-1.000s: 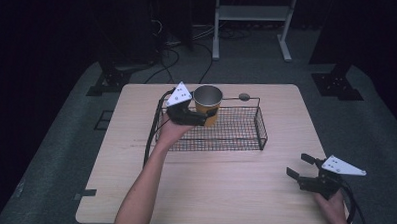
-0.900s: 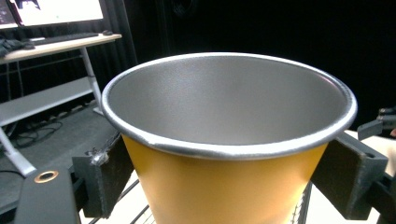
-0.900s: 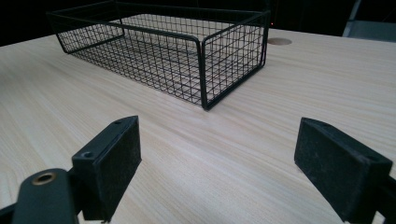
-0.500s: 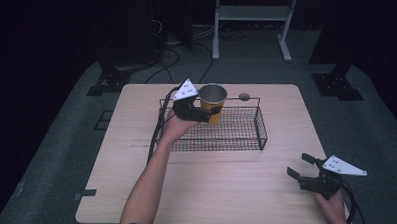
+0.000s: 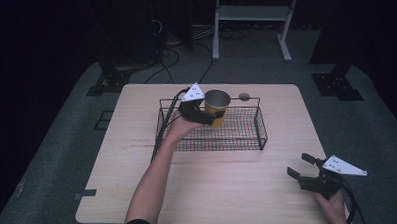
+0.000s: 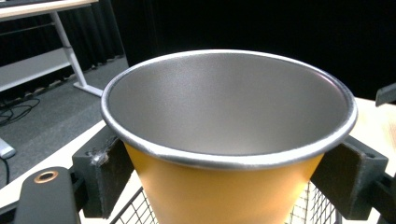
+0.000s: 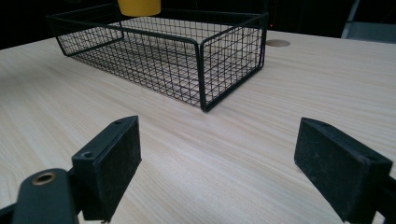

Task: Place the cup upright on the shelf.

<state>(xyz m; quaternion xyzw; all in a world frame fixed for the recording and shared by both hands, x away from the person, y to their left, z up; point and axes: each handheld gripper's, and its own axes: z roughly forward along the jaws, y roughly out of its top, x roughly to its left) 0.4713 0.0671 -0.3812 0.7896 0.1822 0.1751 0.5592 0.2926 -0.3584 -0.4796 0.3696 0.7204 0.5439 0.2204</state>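
Left gripper (image 5: pixel 206 116) is clamped on the yellow metal cup with silver rim (image 5: pixel 216 106), held over the back-left part of the black wire basket (image 5: pixel 260 131). Pickup done; set-down and release remain, approx. Right gripper (image 5: pixel 304 169): jaws apart, empty, idle above the wooden table (image 5: pixel 233 193).

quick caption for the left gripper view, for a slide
Left gripper clamps a yellow cup with a bare metal inside, above the wire basket.

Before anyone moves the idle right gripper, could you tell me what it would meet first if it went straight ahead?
Probably the near corner of the wire basket; only bare table lies before the right gripper.
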